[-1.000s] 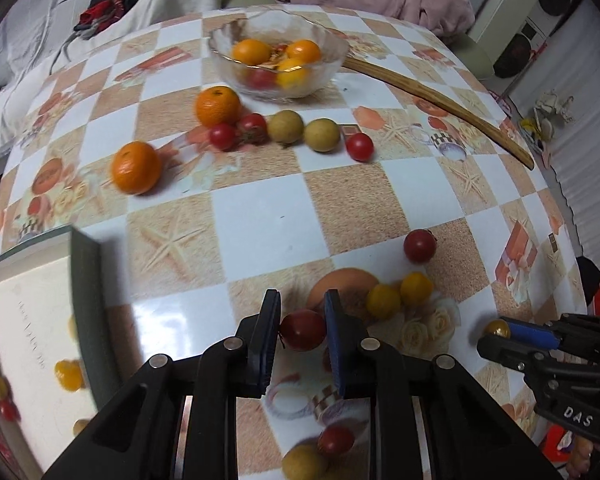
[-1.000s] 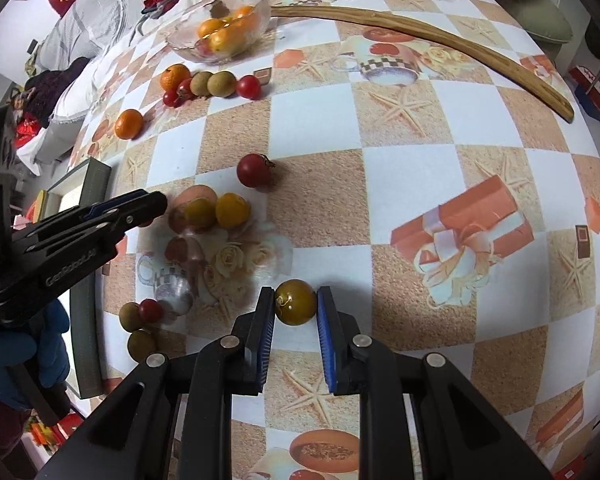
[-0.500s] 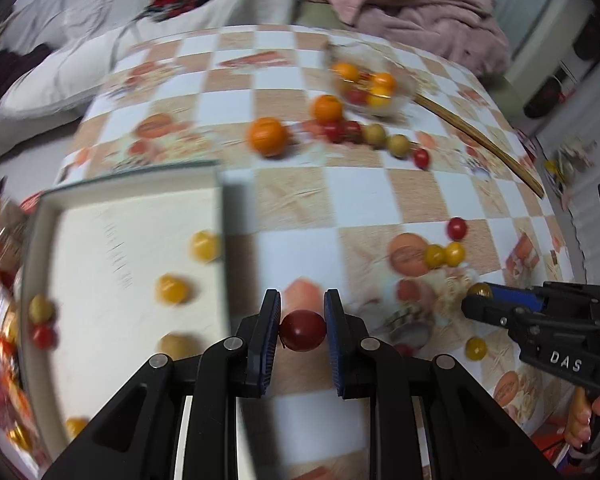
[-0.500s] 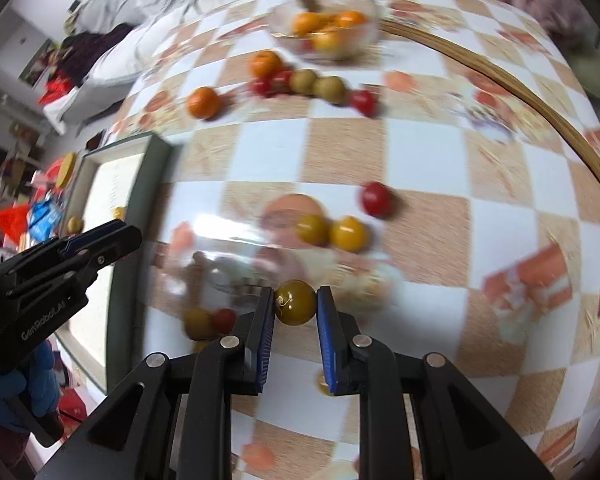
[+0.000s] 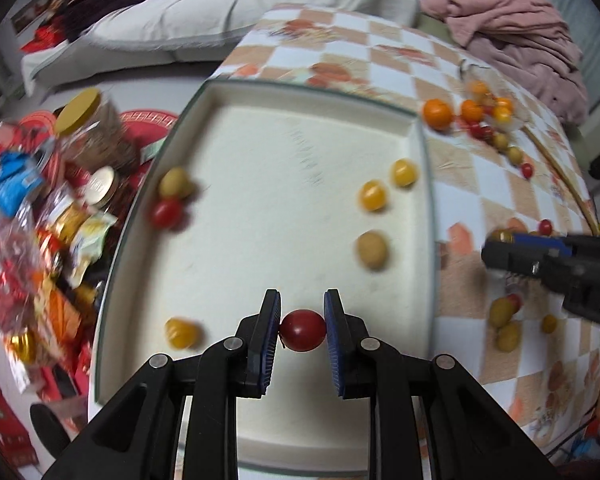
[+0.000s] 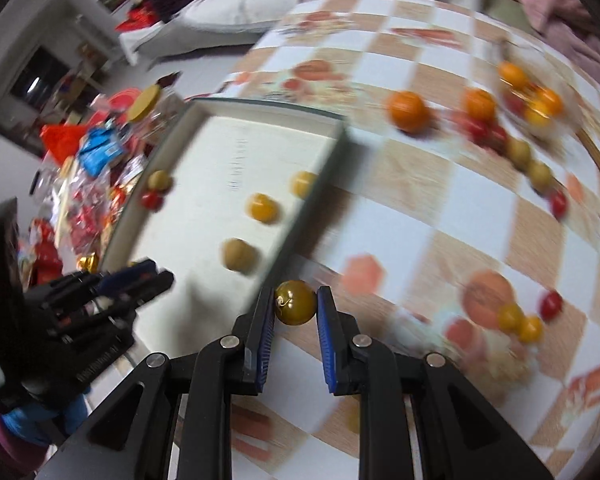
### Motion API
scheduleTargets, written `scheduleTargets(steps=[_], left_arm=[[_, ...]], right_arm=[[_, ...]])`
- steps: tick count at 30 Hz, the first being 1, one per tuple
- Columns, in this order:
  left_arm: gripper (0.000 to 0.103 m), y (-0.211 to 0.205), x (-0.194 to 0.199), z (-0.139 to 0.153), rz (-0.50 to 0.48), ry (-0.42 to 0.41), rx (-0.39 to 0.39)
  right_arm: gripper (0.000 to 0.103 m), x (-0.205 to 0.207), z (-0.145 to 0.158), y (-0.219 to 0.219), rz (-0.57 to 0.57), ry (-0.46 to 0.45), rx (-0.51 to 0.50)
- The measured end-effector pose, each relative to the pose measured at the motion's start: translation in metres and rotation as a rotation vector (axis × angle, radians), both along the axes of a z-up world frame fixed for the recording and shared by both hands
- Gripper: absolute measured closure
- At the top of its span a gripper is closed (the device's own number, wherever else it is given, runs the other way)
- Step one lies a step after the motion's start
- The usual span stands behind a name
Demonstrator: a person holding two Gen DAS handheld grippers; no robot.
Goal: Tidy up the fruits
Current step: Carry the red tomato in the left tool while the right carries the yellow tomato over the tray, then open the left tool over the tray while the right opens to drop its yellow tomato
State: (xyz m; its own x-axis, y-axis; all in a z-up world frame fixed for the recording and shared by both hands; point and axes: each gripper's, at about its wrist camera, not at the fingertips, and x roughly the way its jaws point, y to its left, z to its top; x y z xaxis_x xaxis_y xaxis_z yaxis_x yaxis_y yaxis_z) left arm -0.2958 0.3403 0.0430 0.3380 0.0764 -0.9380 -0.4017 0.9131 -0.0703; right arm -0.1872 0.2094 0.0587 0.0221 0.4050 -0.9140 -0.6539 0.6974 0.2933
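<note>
A red tomato (image 5: 302, 330) is clamped between the closed jaws of the left gripper (image 5: 302, 332) and is held above the near part of the white tray (image 5: 427, 184). A yellow-brown tomato (image 6: 295, 302) is clamped likewise in the right gripper (image 6: 296, 316), held over the checked table (image 6: 472, 208) just beside the tray's right wall. Both fruits are judged small, light, smooth and thin-skinned; a light squeeze across the widest part is advised, since hard pressure may split them and a loose hold may let them roll out. The raised tray wall must be cleared by the right gripper. Open floor is seen mid-tray, between the fruits already lying there. The two grippers stand near each other.
</note>
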Motion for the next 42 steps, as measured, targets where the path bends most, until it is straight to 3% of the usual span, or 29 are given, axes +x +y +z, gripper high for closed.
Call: scheduleTargets(steps=[13, 22, 24, 25, 26, 27, 29, 33, 38, 42], left_arm=[[0.079, 0.012, -0.027, -0.027, 0.054, 0.046, 0.015], [0.078, 0.009, -0.028, -0.028, 0.019, 0.062, 0.046], [0.056, 0.009, -0.028, -0.028, 0.016, 0.065, 0.042], [0.03, 0.009, -0.028, -0.027, 0.024, 0.064, 0.053], [0.026, 0.009, -0.031, -0.024, 0.034, 0.042, 0.075], [0.026, 0.008, -0.031, -0.022, 0.033, 0.026, 0.082], [0.026, 0.008, -0.03, -0.023, 0.023, 0.042, 0.079], [0.026, 0.009, -0.028, -0.026, 0.009, 0.057, 0.071], [0.024, 0.009, -0.023, -0.026, 0.002, 0.077, 0.038], [0.024, -0.005, -0.012, -0.014, -0.062, 0.071, 0.087]], right_arm=[[0.08, -0.008, -0.024, 0.104, 0.187, -0.009, -0.043], [0.079, -0.015, -0.047, 0.136, 0.252, -0.042, -0.116], [0.078, -0.017, -0.047, 0.138, 0.266, -0.054, -0.124], [0.075, -0.017, -0.047, 0.139, 0.271, -0.05, -0.123], [0.069, -0.016, -0.046, 0.139, 0.274, -0.039, -0.117], [0.065, -0.016, -0.046, 0.14, 0.276, -0.03, -0.111], [0.039, -0.014, -0.044, 0.14, 0.272, -0.029, -0.107], [0.021, -0.004, -0.031, 0.133, 0.225, -0.003, -0.037], [0.018, 0.009, -0.005, 0.113, 0.149, -0.037, 0.017], [0.018, 0.022, 0.008, 0.078, 0.053, -0.058, 0.03]])
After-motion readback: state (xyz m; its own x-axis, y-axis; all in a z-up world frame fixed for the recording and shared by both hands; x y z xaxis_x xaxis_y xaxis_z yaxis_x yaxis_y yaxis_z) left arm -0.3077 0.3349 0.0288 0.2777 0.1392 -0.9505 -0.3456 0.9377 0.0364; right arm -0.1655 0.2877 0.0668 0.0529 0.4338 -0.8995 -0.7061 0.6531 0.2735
